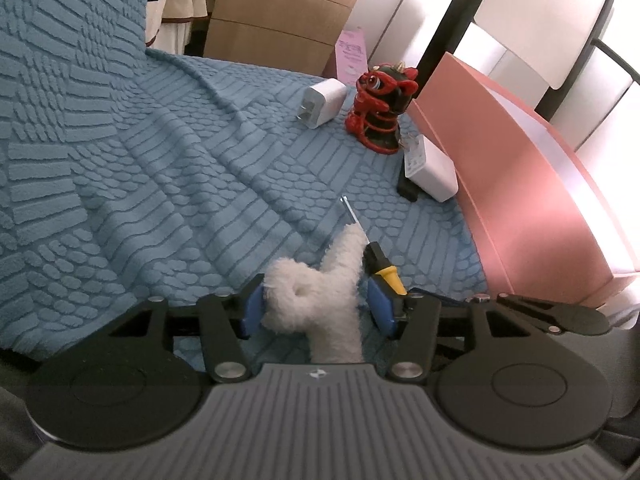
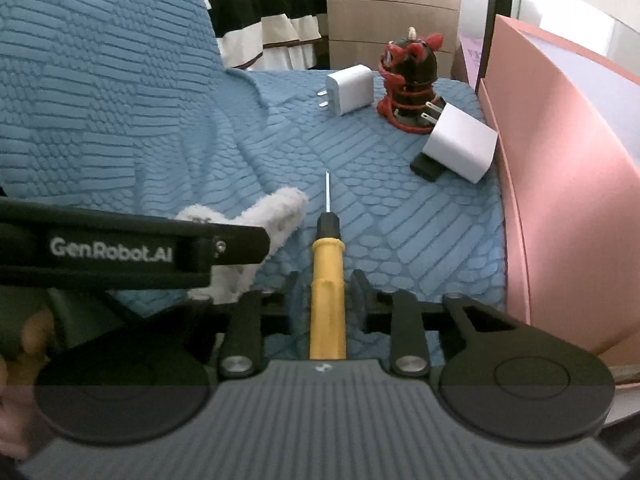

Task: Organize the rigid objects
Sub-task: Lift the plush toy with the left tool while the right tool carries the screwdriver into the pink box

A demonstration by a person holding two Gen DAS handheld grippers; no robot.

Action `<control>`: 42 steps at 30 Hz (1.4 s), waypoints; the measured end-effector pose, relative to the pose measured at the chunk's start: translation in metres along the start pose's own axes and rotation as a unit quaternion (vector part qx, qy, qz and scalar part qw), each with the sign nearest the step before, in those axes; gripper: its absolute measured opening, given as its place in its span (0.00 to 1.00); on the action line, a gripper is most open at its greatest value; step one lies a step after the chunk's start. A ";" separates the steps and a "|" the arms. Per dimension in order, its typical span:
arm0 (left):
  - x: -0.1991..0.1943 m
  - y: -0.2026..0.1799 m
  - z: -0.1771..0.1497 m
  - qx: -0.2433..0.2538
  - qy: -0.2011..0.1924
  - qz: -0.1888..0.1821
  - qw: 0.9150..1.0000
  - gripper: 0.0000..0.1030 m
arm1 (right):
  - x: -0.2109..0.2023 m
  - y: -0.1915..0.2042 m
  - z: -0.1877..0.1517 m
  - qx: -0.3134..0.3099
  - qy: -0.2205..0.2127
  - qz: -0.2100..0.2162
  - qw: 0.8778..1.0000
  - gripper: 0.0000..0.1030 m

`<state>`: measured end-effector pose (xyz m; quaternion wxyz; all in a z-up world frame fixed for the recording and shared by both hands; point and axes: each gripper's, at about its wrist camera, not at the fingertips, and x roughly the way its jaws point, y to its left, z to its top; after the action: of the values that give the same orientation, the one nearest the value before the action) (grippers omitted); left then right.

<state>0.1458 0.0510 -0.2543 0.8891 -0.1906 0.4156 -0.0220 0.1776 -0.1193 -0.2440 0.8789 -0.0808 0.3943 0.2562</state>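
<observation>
A white fluffy toy [image 1: 316, 296] lies on the blue blanket between the open blue-padded fingers of my left gripper [image 1: 316, 306]; the pads stand beside it with small gaps. It also shows in the right wrist view [image 2: 276, 210], partly behind the left gripper's body. A yellow-handled screwdriver [image 2: 328, 288] with a black collar lies pointing away, between the jaws of my right gripper [image 2: 326, 292], which stand slightly apart from the handle. In the left view the screwdriver [image 1: 386, 268] lies just right of the toy.
A red-and-black dragon figurine [image 2: 410, 80], two white chargers [image 2: 350, 88] [image 2: 460, 144] and a black stick [image 2: 428, 168] sit farther back. A pink box [image 2: 560, 184] stands at the right. The textured blue blanket [image 2: 160, 140] rises at the left.
</observation>
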 end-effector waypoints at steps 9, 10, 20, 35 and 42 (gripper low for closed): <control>0.003 -0.003 -0.001 0.020 0.003 0.001 1.000 0.59 | -0.007 -0.005 0.001 0.024 0.007 -0.005 1.000 0.21; 0.003 -0.004 -0.001 0.024 0.002 0.004 1.000 0.59 | -0.008 -0.007 0.001 0.026 0.009 -0.005 1.000 0.21; 0.013 -0.011 -0.005 0.069 0.000 0.043 0.997 0.56 | -0.002 -0.007 -0.001 0.007 0.019 -0.016 1.000 0.23; -0.010 -0.019 0.010 0.015 -0.030 0.047 0.998 0.49 | -0.019 -0.019 0.013 0.034 0.009 -0.004 0.999 0.20; -0.032 -0.029 0.022 -0.018 -0.044 0.042 0.998 0.49 | -0.048 -0.031 0.028 0.052 -0.014 0.008 0.999 0.20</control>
<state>0.1446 0.0381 -0.2076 0.9029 -0.1901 0.3844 0.0311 0.1854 -0.1547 -0.1917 0.8852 -0.0282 0.3956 0.2430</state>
